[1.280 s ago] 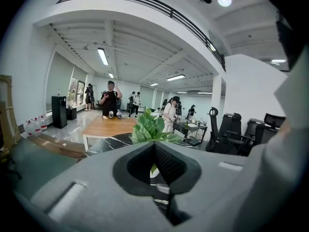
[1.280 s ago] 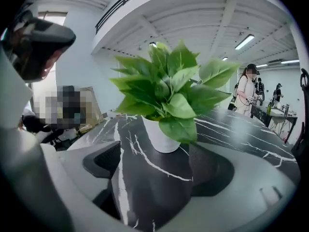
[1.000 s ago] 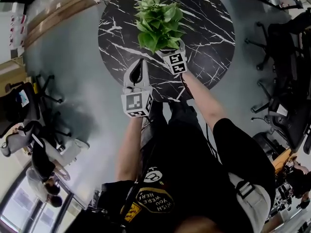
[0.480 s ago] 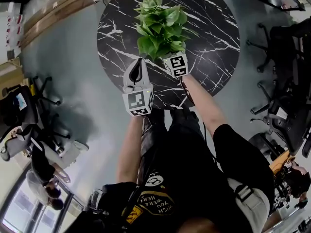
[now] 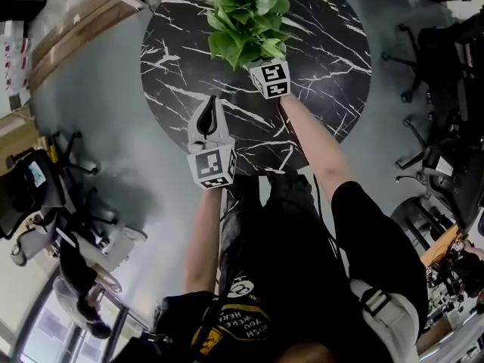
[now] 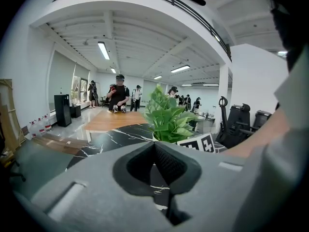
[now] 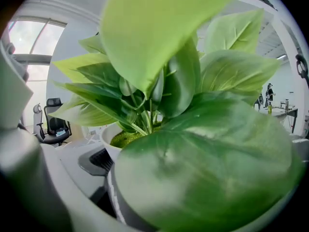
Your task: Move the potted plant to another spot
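Note:
A potted plant (image 5: 246, 17) with broad green leaves in a white pot (image 7: 112, 140) is at the far part of the round black marble table (image 5: 333, 59). My right gripper (image 5: 262, 66) is shut on the pot. Its marker cube shows just below the leaves, and the leaves hide its fingertips in the head view. In the right gripper view one dark pad (image 7: 95, 161) presses the pot's side, and a big leaf covers the other jaw. My left gripper (image 5: 211, 106) is shut on nothing, over the table's near part. The left gripper view shows the plant (image 6: 166, 116) ahead.
Grey floor surrounds the table. Office chairs (image 5: 442, 89) stand to the right and another chair (image 5: 30, 180) to the left. A wooden bench (image 5: 83, 17) runs along the upper left. Several people (image 6: 118, 93) stand far behind the table in the left gripper view.
The plant, with my right gripper on it, has moved away from me towards the table's far side. My left gripper has stayed shut near the front part of the table.

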`<action>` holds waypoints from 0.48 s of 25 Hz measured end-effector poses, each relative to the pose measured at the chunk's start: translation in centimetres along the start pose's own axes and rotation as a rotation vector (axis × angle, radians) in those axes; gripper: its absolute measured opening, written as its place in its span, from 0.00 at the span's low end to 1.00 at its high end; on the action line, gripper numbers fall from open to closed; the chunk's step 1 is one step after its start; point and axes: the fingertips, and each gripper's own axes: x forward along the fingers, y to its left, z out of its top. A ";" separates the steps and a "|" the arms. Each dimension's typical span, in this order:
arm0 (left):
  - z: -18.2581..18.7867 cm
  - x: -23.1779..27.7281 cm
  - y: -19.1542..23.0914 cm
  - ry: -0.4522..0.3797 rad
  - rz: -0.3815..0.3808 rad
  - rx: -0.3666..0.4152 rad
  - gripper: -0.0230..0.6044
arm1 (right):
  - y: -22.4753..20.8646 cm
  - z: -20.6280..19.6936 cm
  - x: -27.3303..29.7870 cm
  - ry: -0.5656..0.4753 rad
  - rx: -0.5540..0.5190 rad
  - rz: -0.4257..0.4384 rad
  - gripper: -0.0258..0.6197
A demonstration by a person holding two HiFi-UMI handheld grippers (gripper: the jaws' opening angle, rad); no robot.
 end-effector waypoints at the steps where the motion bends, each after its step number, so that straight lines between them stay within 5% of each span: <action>1: 0.0 0.1 0.0 0.001 0.000 0.002 0.04 | -1.2 0.3 0.5 0.000 0.003 -0.013 0.83; 12: -0.2 3.1 -1.3 0.015 -0.052 0.036 0.04 | -16.5 2.3 -0.5 -0.006 0.018 -0.224 0.83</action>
